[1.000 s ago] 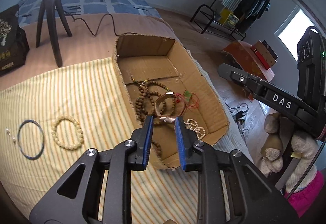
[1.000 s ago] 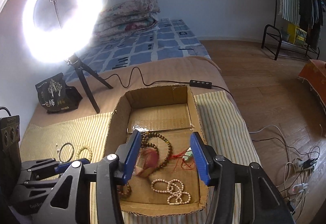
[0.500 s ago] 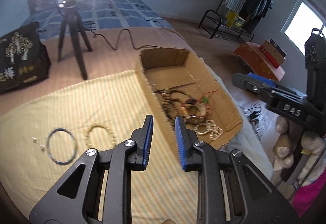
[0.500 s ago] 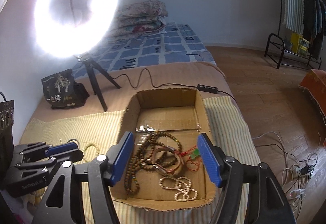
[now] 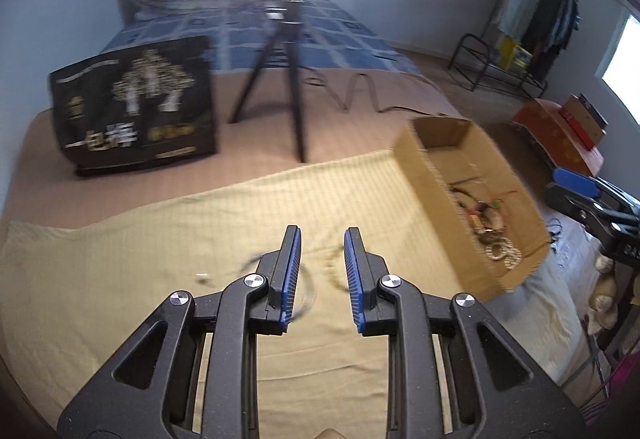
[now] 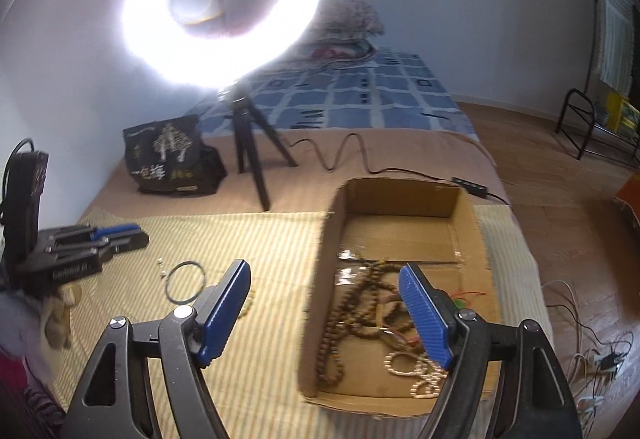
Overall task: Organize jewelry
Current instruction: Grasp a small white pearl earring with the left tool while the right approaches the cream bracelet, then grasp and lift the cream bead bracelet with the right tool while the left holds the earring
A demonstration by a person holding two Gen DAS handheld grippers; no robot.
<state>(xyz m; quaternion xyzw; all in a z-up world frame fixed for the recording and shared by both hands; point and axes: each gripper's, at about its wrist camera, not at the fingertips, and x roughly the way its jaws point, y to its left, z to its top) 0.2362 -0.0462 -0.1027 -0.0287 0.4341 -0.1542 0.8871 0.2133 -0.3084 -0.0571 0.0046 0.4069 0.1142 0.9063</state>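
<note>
1. At the far left of the right wrist view, the left gripper [image 6: 120,233] hangs over the striped cloth [image 6: 260,239] on the bed, its blue pads a narrow gap apart with nothing between them.
2. Just right of it lie tiny white earrings [image 6: 161,268], then a dark thin bangle [image 6: 186,282], flat on the cloth.
3. Next comes a pale bead bracelet [image 6: 246,309], mostly hidden behind the right gripper's left finger; in the left wrist view it shows only as a blurred arc [image 5: 334,271] just ahead of and below that gripper's tips.
4. The move turns on this: the loose pieces lie directly in front of the left gripper and well left of the cardboard box [image 6: 336,223], so the left hand is much the nearer.
5. The right gripper [image 6: 326,313] is spread wide and empty, straddling the box's left wall.
6. Inside the box lie brown wooden beads [image 6: 352,303], a white pearl strand [image 6: 404,363] and red cord.
7. A second ago the left gripper was over the box with a bangle at its tips; since then it has swung left to the cloth, and the right gripper has opened wider.
</note>
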